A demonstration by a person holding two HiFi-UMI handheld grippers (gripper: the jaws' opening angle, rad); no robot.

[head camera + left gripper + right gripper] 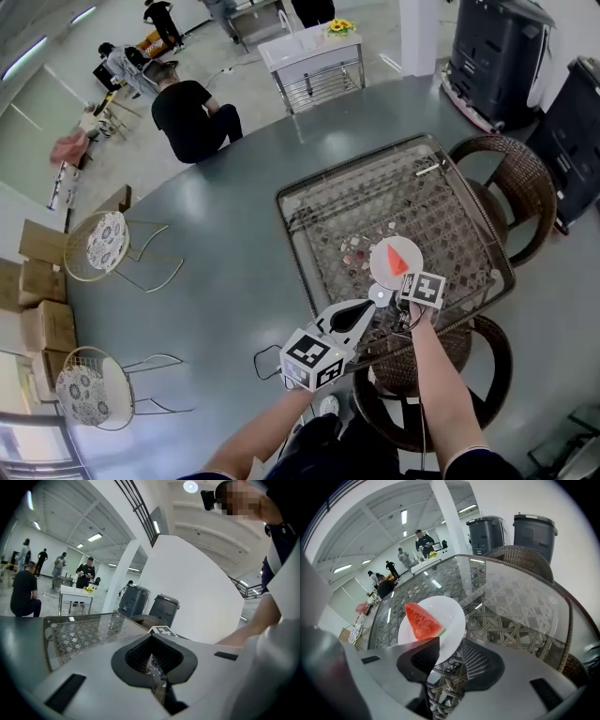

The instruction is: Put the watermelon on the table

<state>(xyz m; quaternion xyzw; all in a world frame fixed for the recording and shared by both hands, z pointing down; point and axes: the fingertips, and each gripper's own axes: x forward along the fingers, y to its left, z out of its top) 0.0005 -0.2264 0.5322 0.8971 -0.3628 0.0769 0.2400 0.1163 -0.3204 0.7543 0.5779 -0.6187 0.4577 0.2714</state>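
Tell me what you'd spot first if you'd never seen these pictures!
The bright red watermelon slice jumps out first, lying on a round white plate on the glass-topped wicker table. The right gripper sits right at the plate's near edge, its jaws apart and holding nothing.

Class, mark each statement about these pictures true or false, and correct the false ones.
1. The watermelon slice lies on a white plate. True.
2. The plate stands on the floor. False: it stands on the glass-topped table.
3. The right claw grips the watermelon slice. False: its jaws stand apart by the plate's rim and hold nothing.
4. The left claw is shut with nothing between its jaws. True.
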